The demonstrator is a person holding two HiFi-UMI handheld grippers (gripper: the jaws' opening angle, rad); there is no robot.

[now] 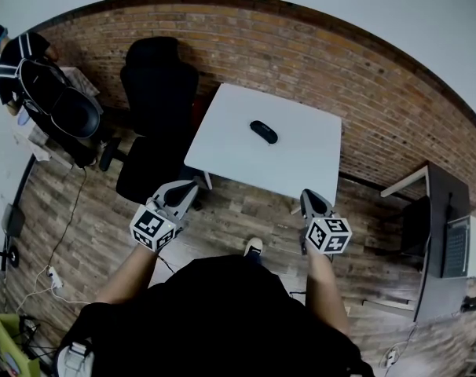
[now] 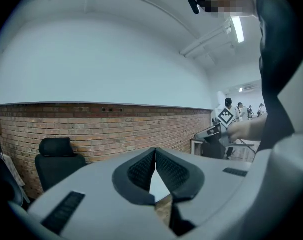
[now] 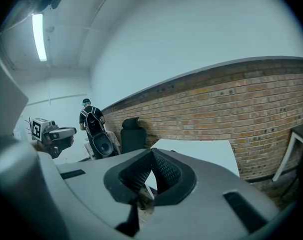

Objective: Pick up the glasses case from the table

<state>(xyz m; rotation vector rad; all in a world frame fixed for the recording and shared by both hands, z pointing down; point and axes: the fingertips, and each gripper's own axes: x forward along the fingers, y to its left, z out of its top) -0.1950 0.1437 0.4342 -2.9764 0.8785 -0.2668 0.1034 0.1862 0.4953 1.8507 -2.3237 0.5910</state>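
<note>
The approach looked to be the step in hand. The black glasses case [image 1: 263,132] lay untouched near the middle of the white table [image 1: 301,163], well beyond both claws. The left gripper [image 1: 189,188] and right gripper [image 1: 311,199] were each closed on nothing, short of the table's near edge. The next move called for one to reach over the table and open.

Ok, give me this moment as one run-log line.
phase: pre-grasp | glasses case: on white table, untouched | left tongs: shut, empty | right tongs: shut, empty | both short of table
</note>
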